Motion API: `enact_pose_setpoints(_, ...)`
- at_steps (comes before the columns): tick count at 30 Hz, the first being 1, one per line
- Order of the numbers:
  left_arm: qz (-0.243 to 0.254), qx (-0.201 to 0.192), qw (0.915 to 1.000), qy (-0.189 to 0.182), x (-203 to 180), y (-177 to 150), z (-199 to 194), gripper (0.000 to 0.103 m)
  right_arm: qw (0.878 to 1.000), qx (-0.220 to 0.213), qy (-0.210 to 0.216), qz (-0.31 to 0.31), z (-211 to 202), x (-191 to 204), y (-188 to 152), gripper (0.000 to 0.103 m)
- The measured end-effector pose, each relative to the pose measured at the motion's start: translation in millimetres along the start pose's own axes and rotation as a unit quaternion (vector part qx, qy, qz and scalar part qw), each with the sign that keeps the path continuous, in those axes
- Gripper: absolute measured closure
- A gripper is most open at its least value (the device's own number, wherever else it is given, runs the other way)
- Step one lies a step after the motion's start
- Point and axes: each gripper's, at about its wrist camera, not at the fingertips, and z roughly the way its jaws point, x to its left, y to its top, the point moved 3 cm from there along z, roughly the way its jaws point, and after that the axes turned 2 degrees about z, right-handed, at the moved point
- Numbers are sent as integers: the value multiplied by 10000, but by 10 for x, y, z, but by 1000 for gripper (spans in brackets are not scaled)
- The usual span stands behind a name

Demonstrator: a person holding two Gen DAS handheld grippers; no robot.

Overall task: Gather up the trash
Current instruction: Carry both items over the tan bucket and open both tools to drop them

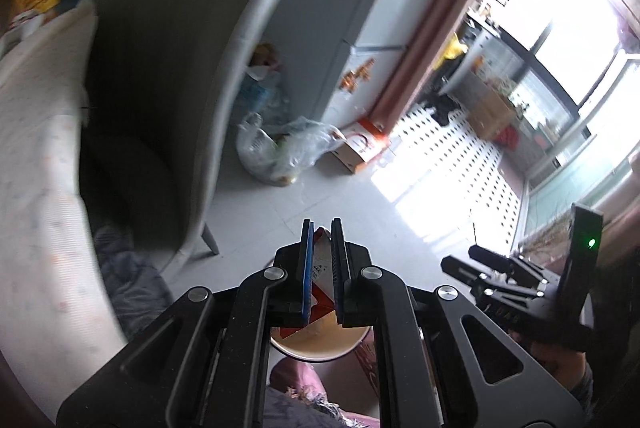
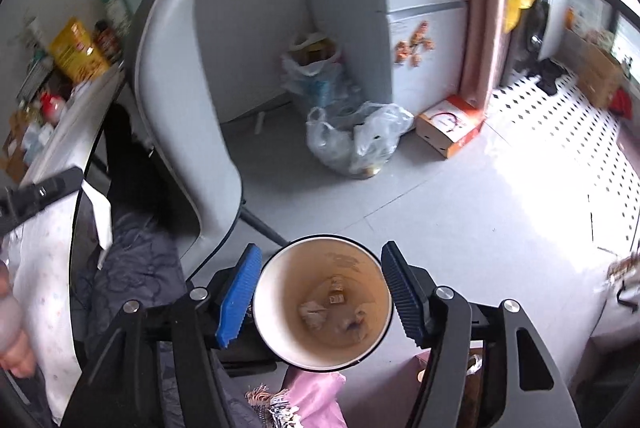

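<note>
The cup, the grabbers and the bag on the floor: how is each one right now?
paper cup: upright, open, dirty scraps at its bottom, held between the right gripper's pads.
right gripper: shut on the paper cup.
left gripper: shut on a red-and-white wrapper.
plastic bag: on the floor, open-topped, with rubbish in it.

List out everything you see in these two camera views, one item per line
paper cup: one, white outside, tan inside with scraps, between the right fingers
wrapper: one, red and white, pinched in the left gripper above the cup
plastic bags: several, clear, on the floor by the fridge
cardboard box: one, orange and white, floor
chair: one, grey, beside the table
fridge: one, white
yellow packet: one, on the table
left gripper: shut on the wrapper
right gripper: around the cup
</note>
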Motion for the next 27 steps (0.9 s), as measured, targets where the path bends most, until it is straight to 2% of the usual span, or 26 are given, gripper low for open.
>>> enact_pose_setpoints(9, 316, 421, 9978, -403, -483, -30, 462, 92, 9990, -283, -113, 340, -229, -380, 59, 41)
enact_pose_setpoints(10, 355, 463, 9972, -470, -524, -35, 488, 77, 9988, -302, -120, 377, -245, -413, 64, 41)
enact_pose_setpoints(11, 420, 525, 9966, -478, -558, -42, 506, 38, 9985, -320, -123, 435, -256, -445, 69, 41)
enact_pose_setpoints(12, 451, 445, 9973, -359, -566, -43, 478, 24, 9982, -330, -108, 483, -263, -464, 73, 41)
enact_pose_setpoints(13, 460, 302, 9981, -261, -560, -38, 429, 15, 9981, -340, -88, 509, -264, -476, 78, 41)
enact_pose_setpoints(14, 482, 149, 9986, -175, -540, -29, 357, 13, 9981, -351, -75, 501, -261, -464, 79, 41)
enact_pose_setpoints(19, 288, 51, 9996, 35, -327, 46, 129, 8, 9986, -319, 45, 430, -234, -336, 41, 39)
enact_pose_setpoints(20, 253, -16, 9996, 80, -279, 58, 54, 6, 9986, -323, 67, 404, -230, -307, 46, 36)
enact_pose_setpoints(26, 91, -344, 9988, 332, 6, 148, -392, 6, 9988, -438, 145, 175, -285, -62, 82, 14)
enact_pose_setpoints(27, 49, -401, 9985, 378, 65, 153, -458, 6, 9986, -465, 176, 163, -307, -25, 91, 13)
